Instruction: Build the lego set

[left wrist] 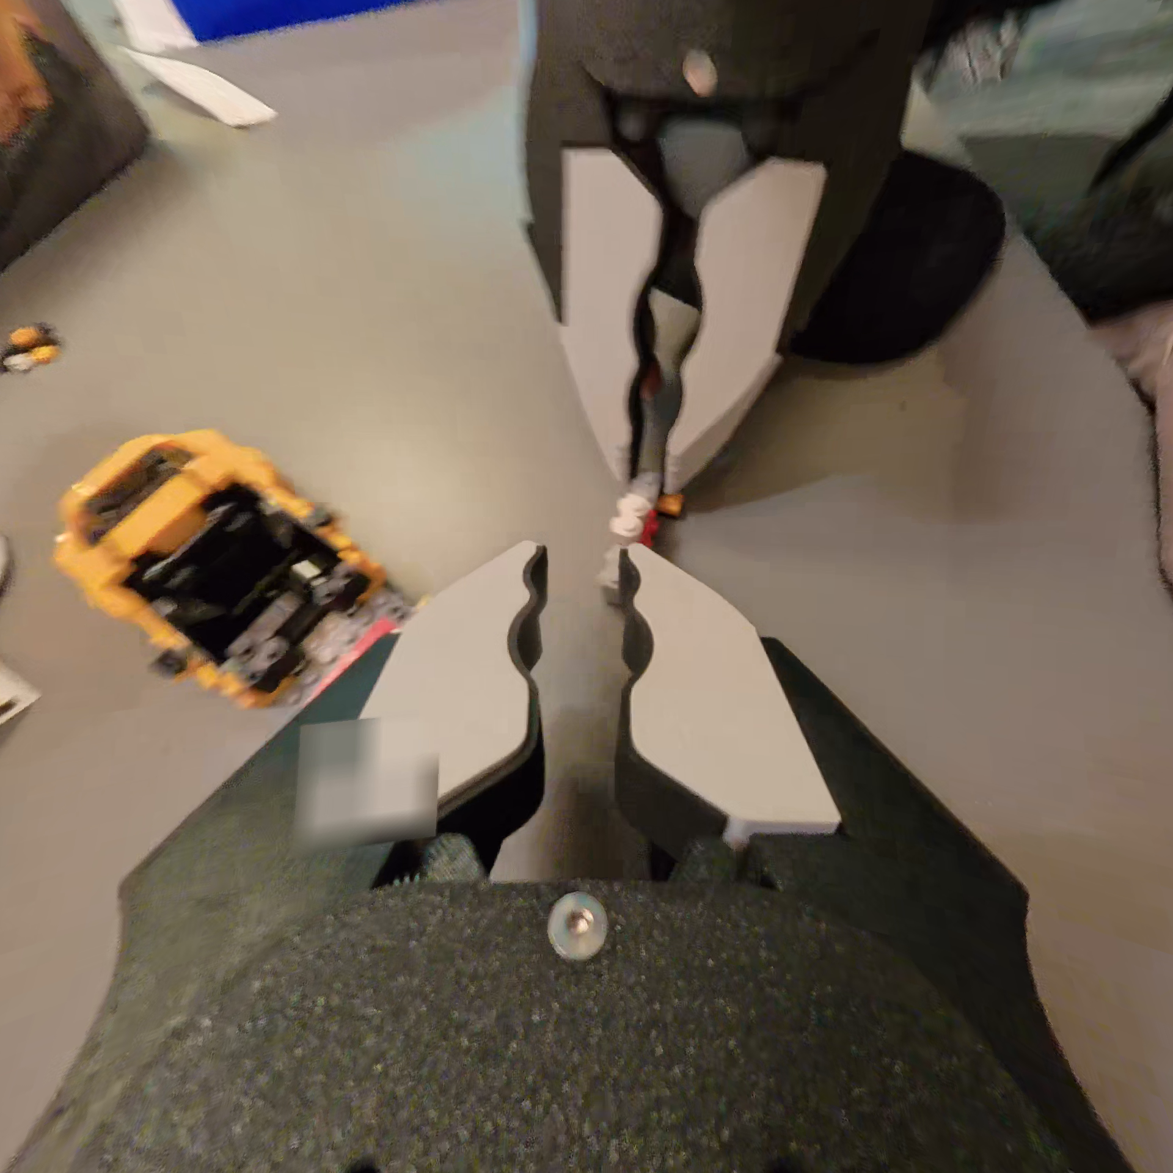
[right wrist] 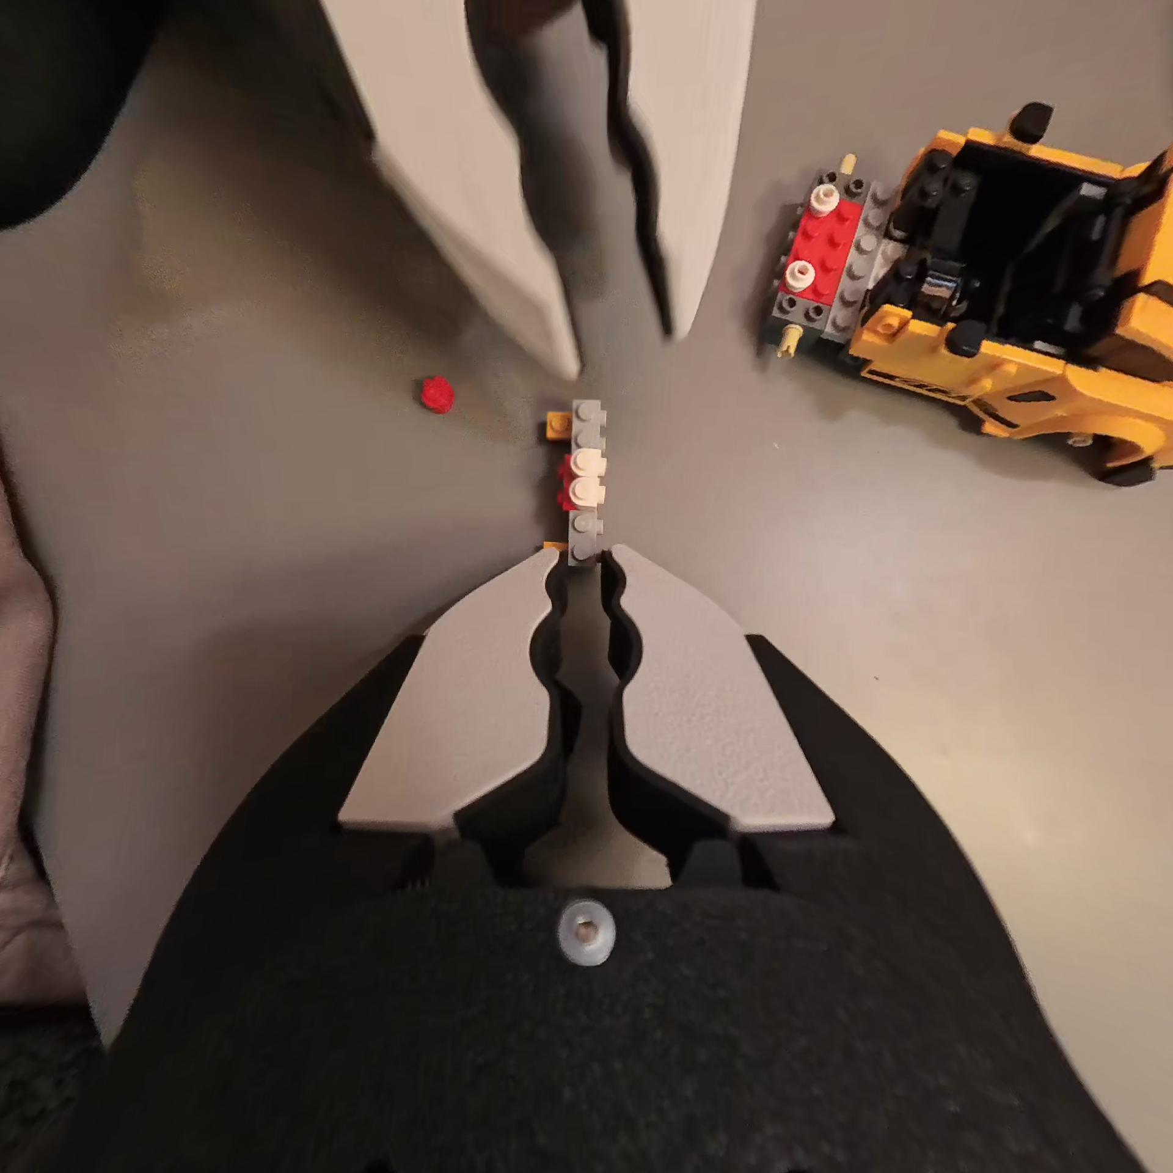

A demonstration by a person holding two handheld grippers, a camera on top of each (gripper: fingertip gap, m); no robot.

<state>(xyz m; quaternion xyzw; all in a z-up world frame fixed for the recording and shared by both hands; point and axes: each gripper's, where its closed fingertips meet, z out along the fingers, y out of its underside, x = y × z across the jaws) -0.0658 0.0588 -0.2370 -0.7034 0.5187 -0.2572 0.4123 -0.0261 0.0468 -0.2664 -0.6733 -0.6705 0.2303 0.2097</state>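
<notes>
Lying on the grey table (right wrist: 888, 635), the pieces ran left to right in the right wrist view: a small round red piece (right wrist: 437, 394) sat alone at the left, well apart from the rest; in the middle stood a narrow grey strip of bricks (right wrist: 587, 482) with two cream studs, red bits and small orange bits on its left side; at the far right rested the yellow truck (right wrist: 990, 304), its red-and-grey studded plate facing the strip.

The right gripper (right wrist: 581, 555) had its jaws nearly closed, the tips pinching the near end of the strip. The left gripper (right wrist: 619, 358) came in from the opposite side, blurred, its jaws parted a little and its tips just short of the strip's far end.

In the left wrist view the truck (left wrist: 216, 571) lay at the left. The left gripper (left wrist: 581, 558) showed a clear gap, the strip (left wrist: 625, 533) just beside its right fingertip; whether it touched, I could not tell. The right gripper (left wrist: 644, 473) held the strip's other end.
</notes>
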